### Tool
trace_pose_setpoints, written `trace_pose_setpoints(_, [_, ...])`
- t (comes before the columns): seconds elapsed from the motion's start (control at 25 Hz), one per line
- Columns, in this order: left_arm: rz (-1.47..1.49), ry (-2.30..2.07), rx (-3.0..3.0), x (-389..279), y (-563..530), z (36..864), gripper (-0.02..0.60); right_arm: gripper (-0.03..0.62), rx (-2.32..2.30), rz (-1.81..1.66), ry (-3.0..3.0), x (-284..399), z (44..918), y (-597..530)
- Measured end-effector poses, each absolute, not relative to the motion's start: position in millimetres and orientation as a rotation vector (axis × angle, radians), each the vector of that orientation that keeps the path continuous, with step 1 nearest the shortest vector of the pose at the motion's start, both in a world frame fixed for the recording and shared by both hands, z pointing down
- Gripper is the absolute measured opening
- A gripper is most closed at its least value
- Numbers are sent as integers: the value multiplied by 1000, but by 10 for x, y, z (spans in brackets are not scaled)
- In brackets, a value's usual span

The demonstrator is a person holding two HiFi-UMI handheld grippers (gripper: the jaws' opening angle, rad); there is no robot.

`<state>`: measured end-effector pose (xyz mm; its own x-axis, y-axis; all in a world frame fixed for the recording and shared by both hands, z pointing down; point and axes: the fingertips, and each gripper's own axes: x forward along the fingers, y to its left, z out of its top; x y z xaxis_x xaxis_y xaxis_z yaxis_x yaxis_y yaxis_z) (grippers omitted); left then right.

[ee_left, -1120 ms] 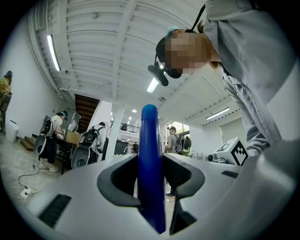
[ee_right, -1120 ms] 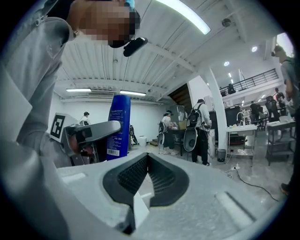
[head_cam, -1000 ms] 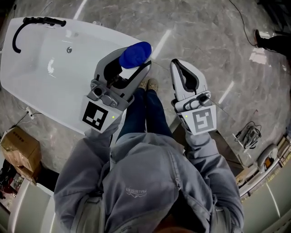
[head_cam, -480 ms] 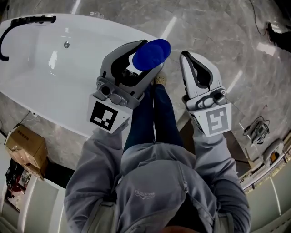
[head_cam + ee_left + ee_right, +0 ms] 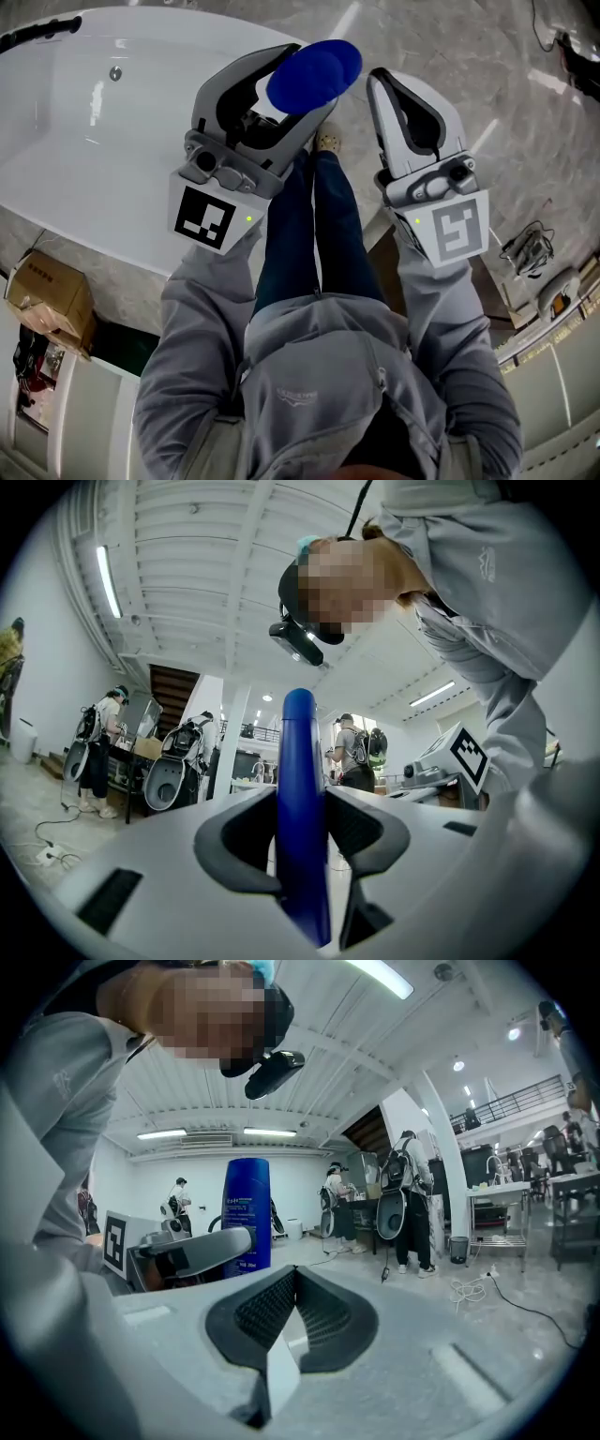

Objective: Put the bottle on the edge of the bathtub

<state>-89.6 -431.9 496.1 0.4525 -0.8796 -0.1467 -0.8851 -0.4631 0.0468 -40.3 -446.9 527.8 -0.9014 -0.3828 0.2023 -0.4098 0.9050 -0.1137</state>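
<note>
A blue bottle is clamped between the jaws of my left gripper, held in the air over the marble floor. It hangs just right of the white bathtub's rim. In the left gripper view the bottle stands edge-on between the pads of that gripper, pointing upward. My right gripper is beside it on the right, shut and empty. In the right gripper view its pads meet with nothing between them, and the bottle shows to the left.
A black faucet is at the tub's far left end. The person's legs and shoes stand between the grippers. A cardboard box sits lower left, and cables lie on the floor at right. Other people stand in the background.
Both grippers have risen in the head view and look larger. The bathtub has slid toward the upper left. The bottle stays in the left gripper's jaws.
</note>
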Motion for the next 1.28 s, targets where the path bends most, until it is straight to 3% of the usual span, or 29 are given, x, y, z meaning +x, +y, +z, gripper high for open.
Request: trace_pose_setpoints(1.28, [102,1771,-2640,-1162,-4611,6279,153,3,563,322,-2813,-698,6208,-4581])
